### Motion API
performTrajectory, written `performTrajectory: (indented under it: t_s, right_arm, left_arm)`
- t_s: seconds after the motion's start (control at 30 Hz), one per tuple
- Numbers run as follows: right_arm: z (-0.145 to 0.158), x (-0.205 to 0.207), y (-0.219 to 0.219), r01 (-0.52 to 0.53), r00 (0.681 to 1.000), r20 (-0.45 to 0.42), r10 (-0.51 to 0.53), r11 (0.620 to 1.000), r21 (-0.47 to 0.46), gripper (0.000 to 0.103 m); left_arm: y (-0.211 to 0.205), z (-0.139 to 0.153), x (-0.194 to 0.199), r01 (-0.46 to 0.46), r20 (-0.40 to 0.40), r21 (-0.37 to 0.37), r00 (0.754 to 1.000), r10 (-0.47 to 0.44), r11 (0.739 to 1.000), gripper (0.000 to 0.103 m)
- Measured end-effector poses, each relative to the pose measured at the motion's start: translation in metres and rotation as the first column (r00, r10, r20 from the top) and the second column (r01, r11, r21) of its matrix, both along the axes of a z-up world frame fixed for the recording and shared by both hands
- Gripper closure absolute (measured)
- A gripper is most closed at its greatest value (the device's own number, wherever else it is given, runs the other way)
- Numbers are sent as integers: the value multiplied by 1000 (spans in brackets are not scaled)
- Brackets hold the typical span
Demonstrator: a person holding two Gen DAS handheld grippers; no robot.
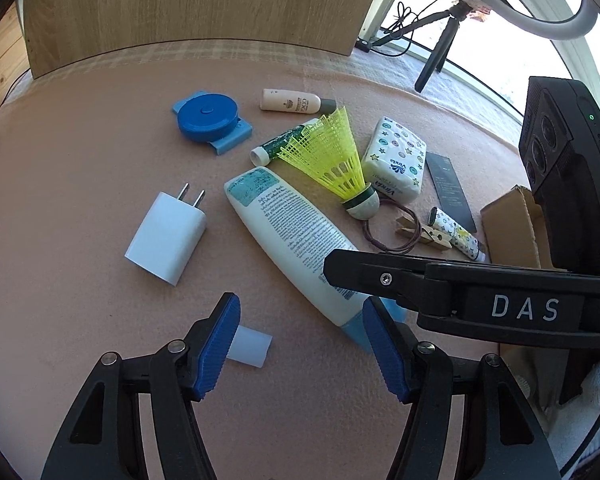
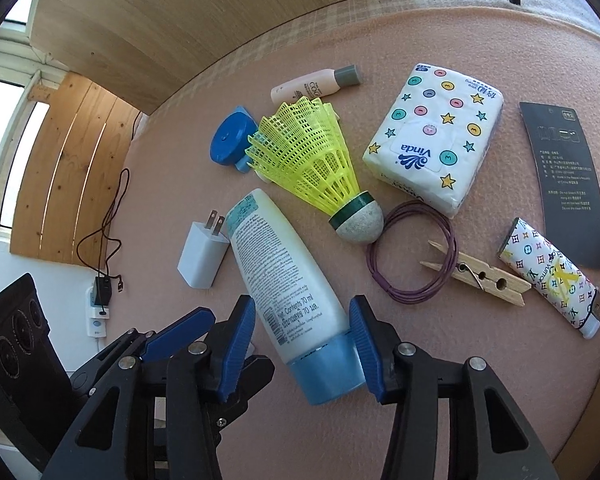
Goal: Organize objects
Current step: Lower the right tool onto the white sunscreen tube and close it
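While gripped: lotion tube [image 2: 288,276]; right claw [image 2: 302,344]

The right gripper [image 1: 380,276] hides the lotion tube's [image 1: 296,240] cap; the shuttlecock [image 2: 312,160] covers a green tube.

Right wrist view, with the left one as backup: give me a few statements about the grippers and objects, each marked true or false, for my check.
1. The right gripper is closed on the lotion tube near its blue cap. True.
2. The shuttlecock has an orange skirt. False: the skirt is yellow.
3. The clothespin overlaps the purple ring. True.
4. The left gripper holds the white charger. False: its jaws are open and the charger lies apart on the mat.
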State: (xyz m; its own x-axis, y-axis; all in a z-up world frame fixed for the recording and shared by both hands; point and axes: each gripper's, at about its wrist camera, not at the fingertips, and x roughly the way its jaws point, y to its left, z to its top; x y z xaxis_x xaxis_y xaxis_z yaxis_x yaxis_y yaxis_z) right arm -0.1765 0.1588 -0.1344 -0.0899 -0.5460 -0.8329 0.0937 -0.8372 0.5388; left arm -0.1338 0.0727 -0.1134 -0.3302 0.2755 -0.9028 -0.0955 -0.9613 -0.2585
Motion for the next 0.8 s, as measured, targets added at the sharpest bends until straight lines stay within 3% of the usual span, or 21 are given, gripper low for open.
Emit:
performTrajectory:
  t_s: [0.23,0.33,0.4,0.8]
  right_arm:
    - [-5,0,2,7,1000,16,-7,1000,-16,59]
    - [-5,0,3,8,1000,17,-7,1000,-22,63]
    - [-5,2,1,-2,1000,25,3,999,-32,69]
    - [-3,36,7,10,1000,10,-10,1000,17,69]
  left_arm:
    - [7,-7,-6,33,5,31,999,-33,999,49]
    - [15,-5,-4,68,3,41,998,-68,997,61]
    - [20,-5,-2,86,-7,25,996,-86,996,61]
    - [41,0,40,155,-17,17,988,-154,988,62]
